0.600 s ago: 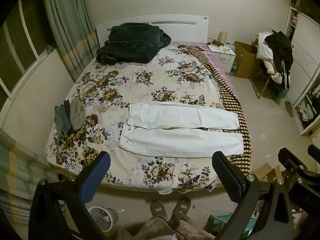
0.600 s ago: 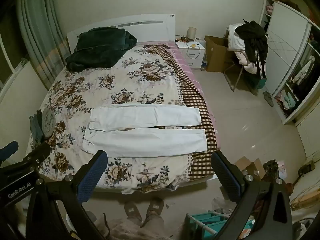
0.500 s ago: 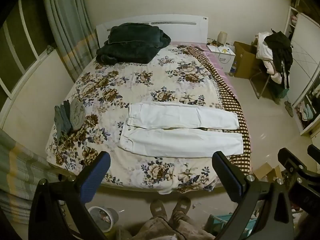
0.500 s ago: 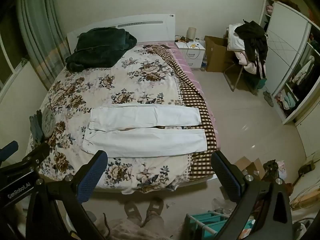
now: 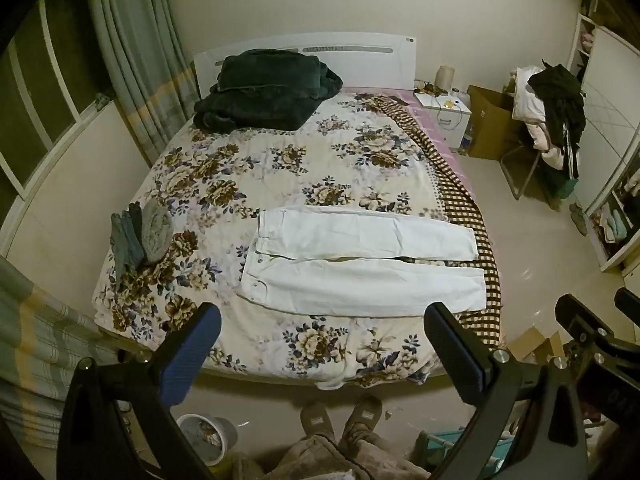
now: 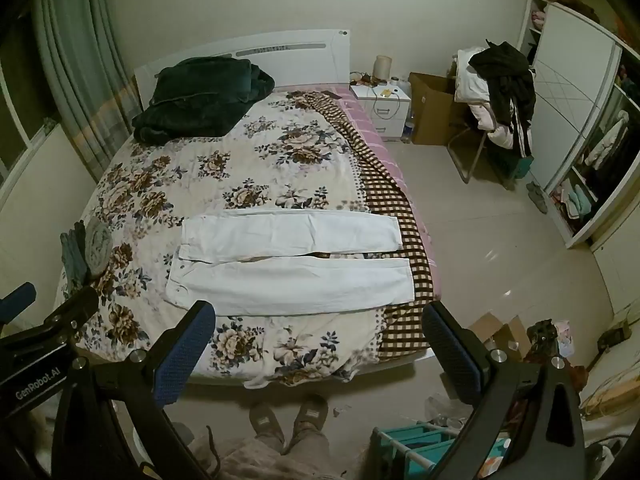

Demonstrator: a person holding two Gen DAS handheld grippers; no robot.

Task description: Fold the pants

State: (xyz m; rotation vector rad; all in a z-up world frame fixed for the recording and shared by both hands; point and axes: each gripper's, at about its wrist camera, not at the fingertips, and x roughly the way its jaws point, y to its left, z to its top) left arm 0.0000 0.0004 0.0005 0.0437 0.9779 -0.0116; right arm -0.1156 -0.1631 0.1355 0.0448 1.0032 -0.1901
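Left wrist view: I hold the left gripper (image 5: pixel 320 354) and right gripper (image 6: pixel 318 354) well back from the bed (image 5: pixel 280 184), jaws apart and empty. White pants (image 5: pixel 360 268) lie flat near the edge. Risk: a shallow pinch grabs the floral cover too, dragging it.

White pants (image 5: pixel 360 268) lie flat on the flowered bed (image 5: pixel 280 168), legs side by side pointing toward its checkered edge, while the left gripper (image 5: pixel 320 354) hangs wide-jawed above the bed's foot, holding nothing
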